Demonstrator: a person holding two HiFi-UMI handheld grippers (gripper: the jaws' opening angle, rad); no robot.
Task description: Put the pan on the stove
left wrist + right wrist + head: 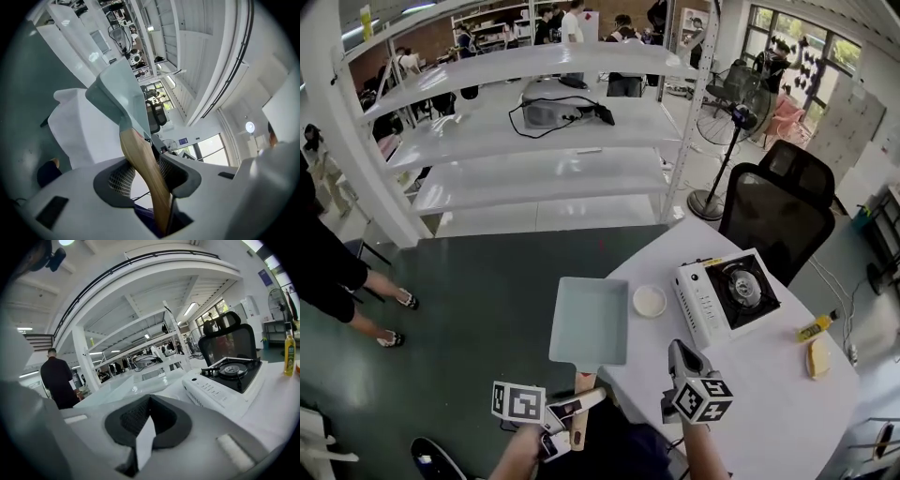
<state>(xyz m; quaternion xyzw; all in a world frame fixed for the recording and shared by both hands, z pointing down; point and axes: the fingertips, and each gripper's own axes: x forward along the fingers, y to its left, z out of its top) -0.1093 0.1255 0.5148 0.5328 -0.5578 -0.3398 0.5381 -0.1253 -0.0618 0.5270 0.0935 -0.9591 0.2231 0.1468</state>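
A pale blue rectangular pan (589,321) with a wooden handle (580,412) hangs over the left edge of the white table (769,403). My left gripper (581,401) is shut on that handle. In the left gripper view the handle (140,159) runs between the pads of the left gripper (143,174) up to the pan (117,89). The portable gas stove (733,295) stands to the right of the pan, with its burner bare. My right gripper (680,352) hovers above the table in front of the stove (229,371). The right gripper (149,401) is shut with nothing in it.
A small white dish (649,300) lies between pan and stove. A yellow bottle (816,328) and a yellow lump (816,358) lie right of the stove. A black chair (773,216) stands behind the table. White shelves (534,141) stand further back, and a person (328,262) stands at the left.
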